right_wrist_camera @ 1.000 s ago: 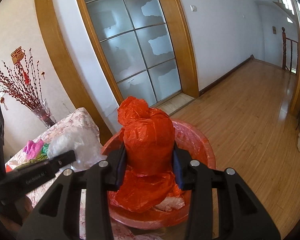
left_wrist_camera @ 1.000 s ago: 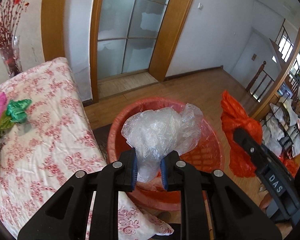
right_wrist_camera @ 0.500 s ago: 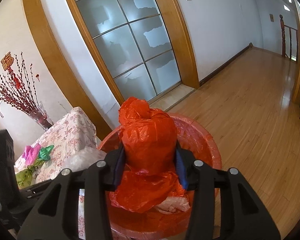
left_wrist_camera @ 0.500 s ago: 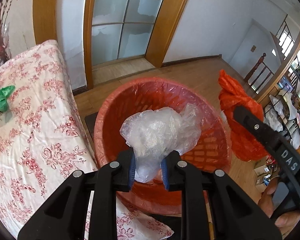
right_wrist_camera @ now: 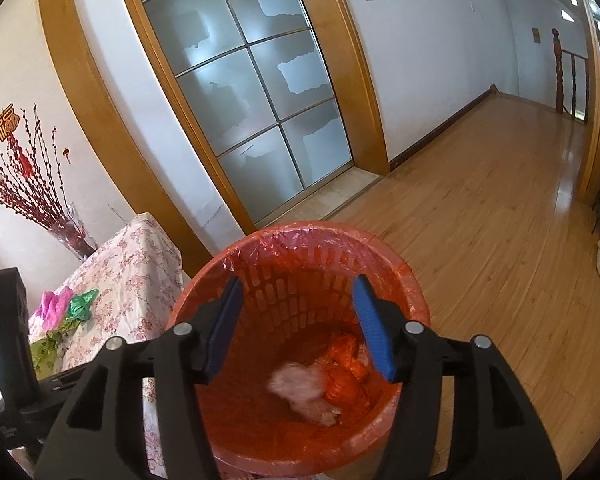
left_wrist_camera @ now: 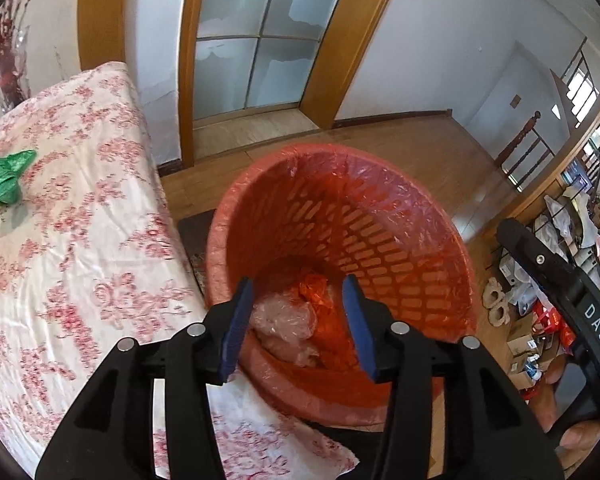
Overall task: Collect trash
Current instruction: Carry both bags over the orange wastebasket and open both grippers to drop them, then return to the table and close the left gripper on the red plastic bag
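At 6 o'clock in each wrist view, the left gripper and right gripper hang with jaws spread and empty over the red slotted plastic wastebasket with red liner. At its bottom lie the crumpled clear plastic bag and the knotted red plastic bag. Half a second earlier each gripper clamped one of these above the rim; both have since been dropped. Farther off, at 9 o'clock, green and pink crumpled wrappers remain on the floral tablecloth, so collection appears unfinished.
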`<state>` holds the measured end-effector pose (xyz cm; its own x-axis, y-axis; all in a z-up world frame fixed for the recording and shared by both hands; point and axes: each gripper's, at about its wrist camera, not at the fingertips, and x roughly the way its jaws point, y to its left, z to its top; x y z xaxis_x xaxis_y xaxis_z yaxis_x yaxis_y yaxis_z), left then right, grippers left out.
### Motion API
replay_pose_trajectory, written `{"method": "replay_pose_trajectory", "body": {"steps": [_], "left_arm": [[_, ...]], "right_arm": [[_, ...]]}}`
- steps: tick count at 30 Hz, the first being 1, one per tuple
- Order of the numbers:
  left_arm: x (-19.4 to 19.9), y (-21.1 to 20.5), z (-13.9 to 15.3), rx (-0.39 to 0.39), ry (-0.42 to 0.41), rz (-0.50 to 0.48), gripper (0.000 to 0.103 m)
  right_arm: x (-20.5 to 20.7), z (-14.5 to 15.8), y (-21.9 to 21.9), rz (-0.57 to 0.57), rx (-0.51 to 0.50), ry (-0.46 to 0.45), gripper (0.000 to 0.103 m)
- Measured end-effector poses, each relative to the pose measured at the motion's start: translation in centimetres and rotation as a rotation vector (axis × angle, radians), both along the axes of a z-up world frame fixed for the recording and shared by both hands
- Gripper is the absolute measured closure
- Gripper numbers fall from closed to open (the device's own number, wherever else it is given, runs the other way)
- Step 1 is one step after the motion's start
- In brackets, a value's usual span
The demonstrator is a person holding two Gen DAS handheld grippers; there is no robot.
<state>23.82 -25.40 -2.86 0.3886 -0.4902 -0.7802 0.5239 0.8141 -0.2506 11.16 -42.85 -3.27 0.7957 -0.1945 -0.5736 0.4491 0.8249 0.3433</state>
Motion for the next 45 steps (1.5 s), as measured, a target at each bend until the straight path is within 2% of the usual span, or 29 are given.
{"method": "replay_pose_trajectory", "body": {"steps": [5, 13, 21, 26, 30, 34, 38, 45], "left_arm": [[0.0, 3.1, 0.6, 0.007, -0.038, 0.050, 0.047], [-0.5, 10.7, 1.6, 0.046, -0.122, 0.180, 0.044], [-2.6, 20.8, 3.6, 0.087, -0.246, 0.391, 0.039], [-3.8, 28.5, 4.6, 0.114, -0.320, 0.566, 0.033], [-2.9, 34.4, 4.3, 0.102, -0.309, 0.716, 0.033], [-1.1, 39.3, 3.2, 0.061, -0.245, 0.821, 0.033], [0.6, 41.7, 1.5, -0.034, -0.143, 0.834, 0.035], [3.0, 41.9, -0.3, -0.076, -0.059, 0.798, 0.051]], "right_arm": [[-0.5, 0.6, 0.7, 0.002, -0.034, -0.004, 0.036], [0.0, 2.2, 3.9, 0.062, -0.089, -0.007, 0.036], [2.0, 3.0, 10.4, 0.204, -0.139, -0.001, 0.036], [3.3, 2.8, 15.0, 0.291, -0.158, 0.008, 0.036], [4.3, 2.6, 18.3, 0.347, -0.166, 0.016, 0.036], [5.2, 2.4, 21.3, 0.397, -0.184, 0.030, 0.036], [6.0, 2.4, 23.8, 0.431, -0.202, 0.042, 0.036], [7.6, 2.5, 28.1, 0.484, -0.226, 0.049, 0.036]]}}
